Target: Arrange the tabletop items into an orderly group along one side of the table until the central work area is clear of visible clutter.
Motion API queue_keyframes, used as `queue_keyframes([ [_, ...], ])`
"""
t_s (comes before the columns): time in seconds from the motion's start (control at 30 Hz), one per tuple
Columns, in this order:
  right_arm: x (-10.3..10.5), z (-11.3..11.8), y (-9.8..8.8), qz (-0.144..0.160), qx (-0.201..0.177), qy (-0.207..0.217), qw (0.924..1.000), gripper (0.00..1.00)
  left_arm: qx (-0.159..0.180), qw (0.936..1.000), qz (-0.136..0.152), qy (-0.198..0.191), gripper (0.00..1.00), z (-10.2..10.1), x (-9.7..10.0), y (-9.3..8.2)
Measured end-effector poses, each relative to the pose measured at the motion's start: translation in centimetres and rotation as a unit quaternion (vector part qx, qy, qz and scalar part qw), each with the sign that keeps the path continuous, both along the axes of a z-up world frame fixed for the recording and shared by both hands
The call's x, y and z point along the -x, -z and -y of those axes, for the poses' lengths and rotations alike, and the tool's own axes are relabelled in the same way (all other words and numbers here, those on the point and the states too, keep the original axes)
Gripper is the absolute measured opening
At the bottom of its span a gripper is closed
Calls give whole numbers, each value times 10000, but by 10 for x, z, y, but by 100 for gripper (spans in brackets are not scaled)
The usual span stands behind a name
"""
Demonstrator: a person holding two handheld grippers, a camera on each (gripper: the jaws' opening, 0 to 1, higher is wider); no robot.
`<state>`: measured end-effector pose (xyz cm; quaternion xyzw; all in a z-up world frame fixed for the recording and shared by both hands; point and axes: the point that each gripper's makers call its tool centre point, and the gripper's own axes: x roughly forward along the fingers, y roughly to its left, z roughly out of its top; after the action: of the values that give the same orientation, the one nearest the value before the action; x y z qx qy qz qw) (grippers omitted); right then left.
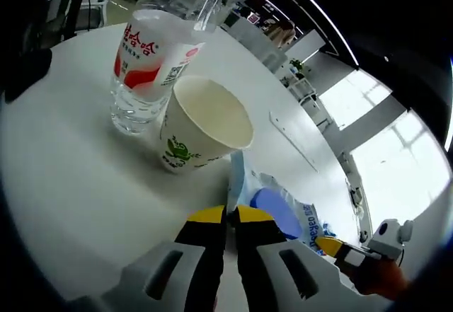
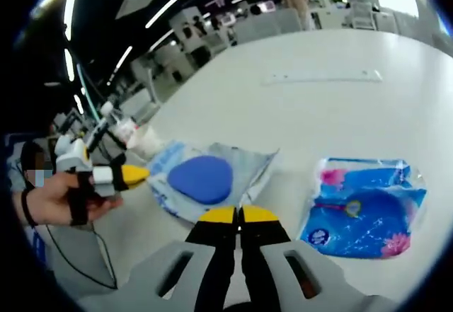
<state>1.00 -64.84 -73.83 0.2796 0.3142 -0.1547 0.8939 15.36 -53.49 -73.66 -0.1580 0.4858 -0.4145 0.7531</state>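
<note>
A wipes packet with a round blue lid lies low in the left gripper view, and its thin edge runs between the jaws of my left gripper, which is shut on it. Just beyond stand a paper cup with a green print and a clear water bottle with a red label, touching each other. In the right gripper view the same packet lies flat, its near corner pinched by my shut right gripper. The left gripper holds its far edge. A blue tissue pack lies to the right.
The white round table stretches wide and bare left of the cup. A flat white strip lies farther out on it. A person's hand holds the left gripper. Desks and chairs stand beyond the table.
</note>
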Motion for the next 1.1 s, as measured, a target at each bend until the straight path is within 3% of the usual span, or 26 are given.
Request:
queue_keyframes([
  [0.3,-15,2,6,40,-51,133,9999,0,-185,9998,23,-40,2,-2,-12,7],
  [0.5,-13,6,8,112,-7,406,9991,0,-210,9997,-86,3,3,0,-13,16],
  [0.8,-8,4,15,55,-139,455,9989,3,-314,9991,-274,-57,9,-8,-9,22],
  [1.1,0,0,13,133,-183,466,9987,4,-348,9992,-39,217,10,-17,-5,19],
])
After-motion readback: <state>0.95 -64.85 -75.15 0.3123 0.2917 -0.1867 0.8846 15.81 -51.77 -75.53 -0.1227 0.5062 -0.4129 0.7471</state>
